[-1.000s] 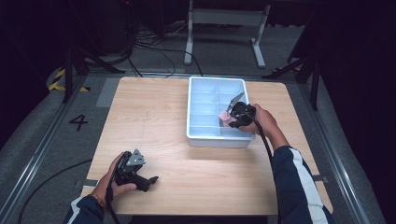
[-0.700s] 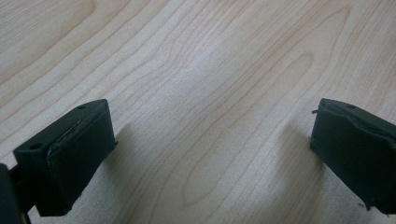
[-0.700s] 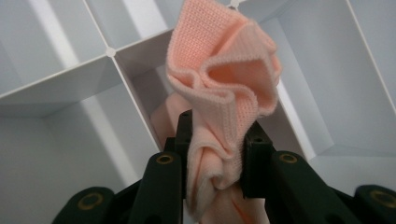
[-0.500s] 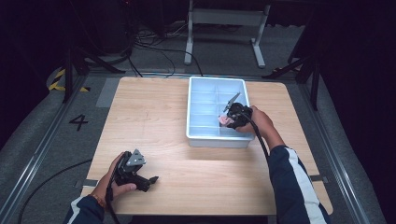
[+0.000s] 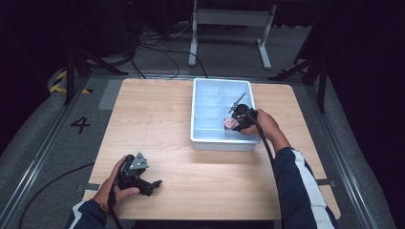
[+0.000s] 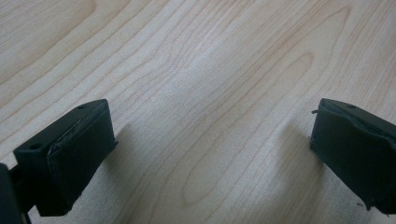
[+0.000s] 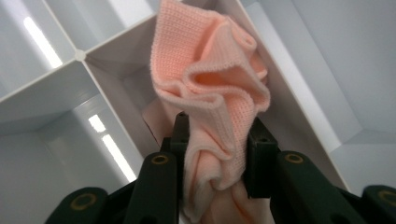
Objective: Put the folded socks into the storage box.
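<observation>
A crumpled pink cloth (image 7: 210, 88) hangs between the jaws of my right gripper (image 7: 217, 135), whose pads press on its folds. The jaws have just been easing apart a little, with the cloth still between them. In the high view the right gripper (image 5: 236, 122) dips into the near right part of a pale blue divided tray (image 5: 196, 114), the pink cloth (image 5: 230, 123) at its tip. White dividers of the tray (image 7: 79, 56) lie just beyond the cloth. My left gripper (image 5: 154, 184) rests open on the wooden table (image 5: 153, 119) at the near left, nothing between its fingers (image 6: 70, 154).
The tray stands right of the table's centre, with several compartments. Dark floor, cables and a metal stand (image 5: 229, 19) lie beyond the far edge. Bare wood (image 6: 210, 93) stretches under the left gripper.
My right gripper has shifted slightly to the left inside the tray with the pink cloth in it. The left gripper has kept still.
</observation>
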{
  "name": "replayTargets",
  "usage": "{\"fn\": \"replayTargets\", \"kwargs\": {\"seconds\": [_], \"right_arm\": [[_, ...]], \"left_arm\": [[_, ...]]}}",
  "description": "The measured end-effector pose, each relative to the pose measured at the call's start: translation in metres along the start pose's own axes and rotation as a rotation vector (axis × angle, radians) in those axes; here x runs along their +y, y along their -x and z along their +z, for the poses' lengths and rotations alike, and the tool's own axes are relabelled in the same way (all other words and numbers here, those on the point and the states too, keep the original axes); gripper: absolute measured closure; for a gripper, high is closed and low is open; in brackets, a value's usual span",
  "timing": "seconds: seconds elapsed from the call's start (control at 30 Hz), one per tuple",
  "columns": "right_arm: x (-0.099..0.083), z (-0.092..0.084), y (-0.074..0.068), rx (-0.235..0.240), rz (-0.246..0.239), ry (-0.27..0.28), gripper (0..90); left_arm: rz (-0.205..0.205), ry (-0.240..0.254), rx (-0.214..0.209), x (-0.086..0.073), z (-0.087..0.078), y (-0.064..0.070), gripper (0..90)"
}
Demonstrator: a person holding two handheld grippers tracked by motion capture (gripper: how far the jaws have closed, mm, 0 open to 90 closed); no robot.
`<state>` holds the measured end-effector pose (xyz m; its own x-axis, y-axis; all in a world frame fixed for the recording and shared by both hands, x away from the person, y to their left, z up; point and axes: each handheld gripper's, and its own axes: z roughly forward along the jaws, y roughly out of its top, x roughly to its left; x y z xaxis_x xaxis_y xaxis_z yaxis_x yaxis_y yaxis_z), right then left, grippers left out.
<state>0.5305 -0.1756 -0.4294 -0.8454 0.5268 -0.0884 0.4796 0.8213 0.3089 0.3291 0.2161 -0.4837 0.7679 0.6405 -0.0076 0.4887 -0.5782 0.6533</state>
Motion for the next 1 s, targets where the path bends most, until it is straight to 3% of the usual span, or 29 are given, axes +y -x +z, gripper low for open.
{"fn": "replayTargets", "kwargs": {"seconds": [0.27,0.3,0.6,1.0], "right_arm": [[-0.002,-0.003,-0.002,-0.030,0.010,0.031,65.7],[-0.004,-0.005,-0.002,-0.031,0.026,0.062,63.1],[-0.015,-0.014,0.004,-0.004,0.095,0.173,52.4],[-0.029,-0.029,0.007,-0.033,0.120,0.248,43.9]], "left_arm": [[0.000,0.000,0.000,0.000,0.000,0.000,0.0],[-0.003,0.000,-0.002,0.000,0.000,0.000,0.0],[0.000,0.000,0.000,0.000,0.000,0.000,0.0],[0.001,0.000,0.001,0.000,0.000,0.000,0.0]]}}
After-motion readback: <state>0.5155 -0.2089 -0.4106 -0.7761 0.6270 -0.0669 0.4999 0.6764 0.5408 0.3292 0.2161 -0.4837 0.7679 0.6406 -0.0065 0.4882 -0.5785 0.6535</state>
